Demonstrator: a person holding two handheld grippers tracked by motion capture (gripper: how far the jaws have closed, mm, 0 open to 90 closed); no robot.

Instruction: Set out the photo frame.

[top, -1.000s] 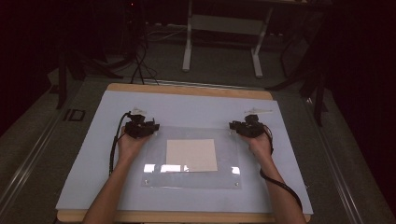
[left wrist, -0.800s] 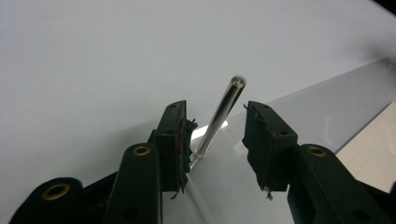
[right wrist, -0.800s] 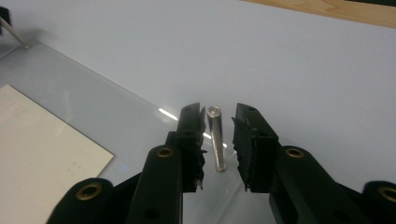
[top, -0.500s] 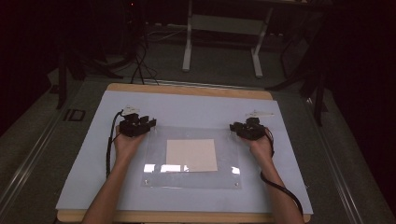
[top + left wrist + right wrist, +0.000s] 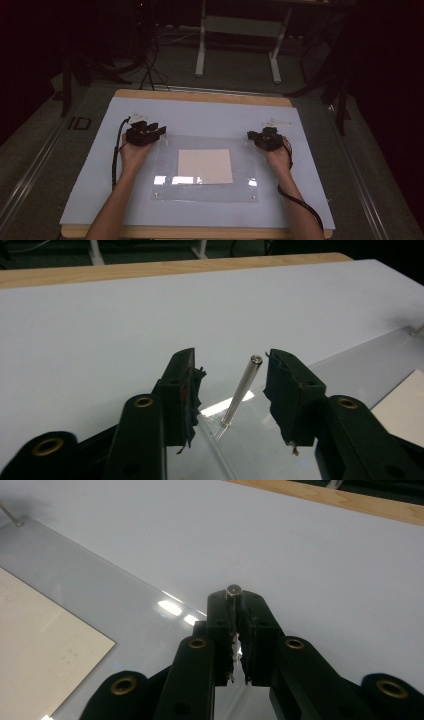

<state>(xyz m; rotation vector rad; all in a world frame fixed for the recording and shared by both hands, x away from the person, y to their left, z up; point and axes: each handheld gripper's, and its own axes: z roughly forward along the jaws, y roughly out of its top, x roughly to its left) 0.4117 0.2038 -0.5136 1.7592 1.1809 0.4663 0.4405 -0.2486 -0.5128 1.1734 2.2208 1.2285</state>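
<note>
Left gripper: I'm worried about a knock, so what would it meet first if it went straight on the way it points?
Probably the slim metal pin on the clear sheet's corner, standing untouched between the left gripper jaws; beyond it, white table cover.

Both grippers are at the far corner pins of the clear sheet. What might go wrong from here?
The left gripper is open around its pin, pads clear, while the right gripper, whose jaws have just been closing, clamps its pin. Lifting now would likely raise one corner and twist the clear sheet. The paper at the sheet could then shift.
</note>
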